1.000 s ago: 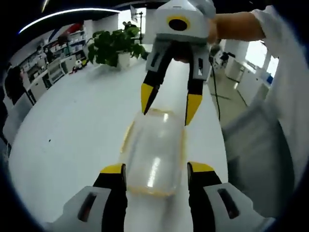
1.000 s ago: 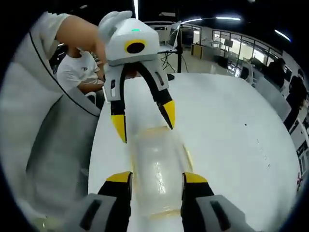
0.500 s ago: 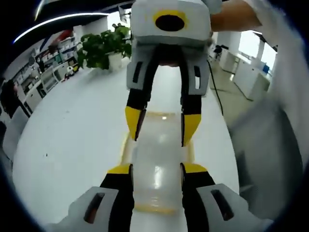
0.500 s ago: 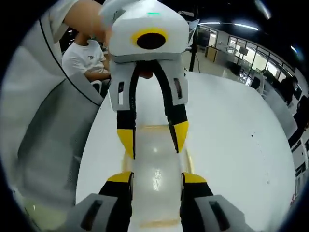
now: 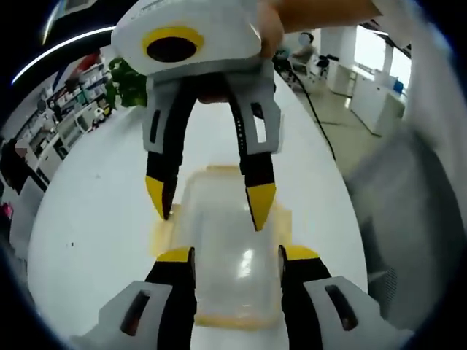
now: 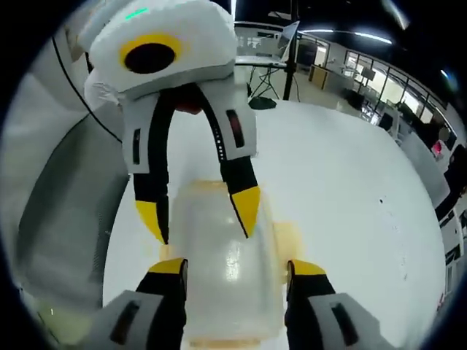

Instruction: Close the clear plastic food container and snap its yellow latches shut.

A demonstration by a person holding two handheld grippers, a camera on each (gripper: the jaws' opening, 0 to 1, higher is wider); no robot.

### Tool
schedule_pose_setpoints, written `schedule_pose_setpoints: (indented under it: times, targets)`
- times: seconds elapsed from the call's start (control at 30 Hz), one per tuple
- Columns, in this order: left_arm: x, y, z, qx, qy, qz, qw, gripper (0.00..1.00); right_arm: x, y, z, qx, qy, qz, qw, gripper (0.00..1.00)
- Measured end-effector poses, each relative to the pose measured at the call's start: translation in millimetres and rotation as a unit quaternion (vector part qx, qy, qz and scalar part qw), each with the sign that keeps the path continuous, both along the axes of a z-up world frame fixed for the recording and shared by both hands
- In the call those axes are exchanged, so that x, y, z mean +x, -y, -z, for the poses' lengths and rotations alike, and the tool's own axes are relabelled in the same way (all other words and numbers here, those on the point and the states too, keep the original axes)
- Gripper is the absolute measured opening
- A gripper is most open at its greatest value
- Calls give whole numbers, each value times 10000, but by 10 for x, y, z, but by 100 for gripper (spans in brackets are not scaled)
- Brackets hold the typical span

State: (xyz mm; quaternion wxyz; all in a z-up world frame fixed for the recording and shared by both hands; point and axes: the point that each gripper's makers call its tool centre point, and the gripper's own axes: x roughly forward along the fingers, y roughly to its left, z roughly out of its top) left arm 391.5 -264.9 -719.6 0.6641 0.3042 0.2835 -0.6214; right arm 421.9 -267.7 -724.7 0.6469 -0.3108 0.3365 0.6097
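While half a second ago both pairs of jaws stood narrow over the lid, now the left gripper (image 5: 235,257) and the right gripper (image 6: 236,266) are spread wider, each straddling the clear plastic food container with yellow latches (image 5: 222,251) on the white round table (image 5: 87,219). I judge the side latches are being pressed next.

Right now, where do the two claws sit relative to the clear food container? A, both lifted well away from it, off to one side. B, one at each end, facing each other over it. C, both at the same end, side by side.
B: in the left gripper view, the left claw straddles the near end of the container while the right claw faces it from the far end.
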Motion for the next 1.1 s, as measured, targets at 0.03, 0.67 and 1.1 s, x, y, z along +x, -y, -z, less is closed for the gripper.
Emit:
schedule_pose_setpoints:
  times: [0.03, 0.67, 1.1]
  targets:
    - [-3, 3, -1, -6, 37, 14, 10000, 47, -5, 10, 14, -36, -32, 2, 10000, 55]
    - [-20, 119, 213, 639, 1191, 513, 9895, 65, -71, -3, 126, -483, -914, -372, 9940, 62]
    - [13, 124, 204, 714, 1173, 450, 9895, 62, -95, 2, 169, -1046, -1186, -517, 9861, 60]
